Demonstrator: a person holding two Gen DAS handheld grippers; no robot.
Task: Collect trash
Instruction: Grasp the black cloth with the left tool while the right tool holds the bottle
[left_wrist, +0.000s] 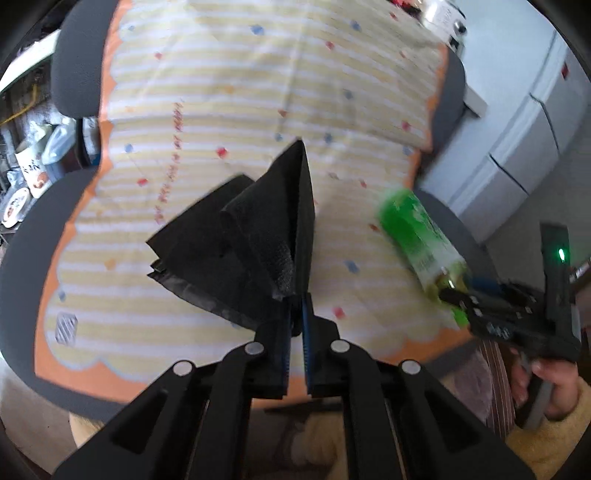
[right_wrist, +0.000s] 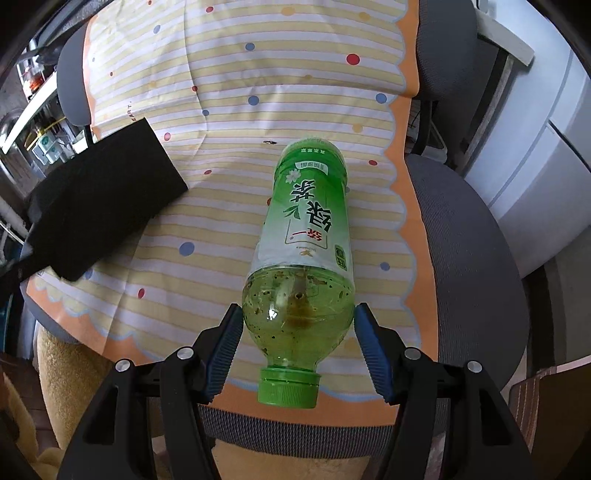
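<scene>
A folded black plastic bag (left_wrist: 258, 229) sticks up from my left gripper (left_wrist: 297, 306), which is shut on its lower corner; the bag hangs above the striped, dotted cloth (left_wrist: 221, 92). In the right wrist view the same bag (right_wrist: 107, 199) shows at the left. A green tea bottle (right_wrist: 306, 236) with a green cap lies cap-toward-camera between the fingers of my right gripper (right_wrist: 299, 314). Both blue pads press its clear lower body. From the left wrist view, the bottle (left_wrist: 417, 236) is blurred at the right, held by the right gripper (left_wrist: 458, 291).
The cloth (right_wrist: 258, 74) covers a grey mesh chair (right_wrist: 469, 240). White drawers (left_wrist: 524, 147) stand to the right, cluttered shelves with jars and bags (left_wrist: 29, 166) to the left. A hand in a yellow sleeve (left_wrist: 554, 387) holds the right gripper's handle.
</scene>
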